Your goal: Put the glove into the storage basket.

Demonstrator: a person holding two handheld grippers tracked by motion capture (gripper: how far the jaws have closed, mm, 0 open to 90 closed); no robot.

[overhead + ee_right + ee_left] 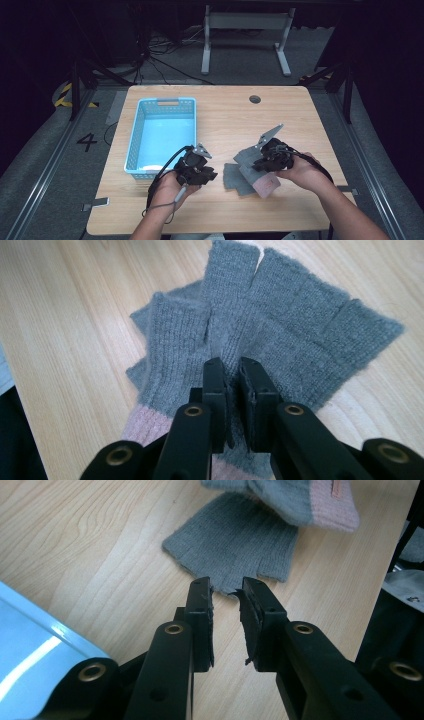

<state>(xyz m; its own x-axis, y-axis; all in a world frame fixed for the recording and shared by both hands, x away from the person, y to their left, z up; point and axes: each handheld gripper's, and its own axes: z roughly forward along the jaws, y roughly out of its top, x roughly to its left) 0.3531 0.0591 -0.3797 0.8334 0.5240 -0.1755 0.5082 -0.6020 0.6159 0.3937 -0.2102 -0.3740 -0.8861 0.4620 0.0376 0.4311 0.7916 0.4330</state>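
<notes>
Two grey knitted fingerless gloves with pink cuffs lie overlapped on the wooden table (225, 115). The upper glove (247, 157) (280, 310) has its pink cuff (265, 185) toward the person. My right gripper (257, 162) (230, 365) sits on top of it, jaws nearly together, pinching a raised crease of the knit. The lower glove (232, 177) (235, 540) lies flat to the left. My left gripper (207, 175) (225, 585) is low over the table with its tips at that glove's near edge. Its jaws stand apart and the pads do not press on the fabric.
A light blue plastic basket (162, 102) (30, 630) stands at the left of the table, close beside my left hand. A round cable hole (255, 99) is near the far edge. Bare wood lies beyond and to the right of the gloves.
</notes>
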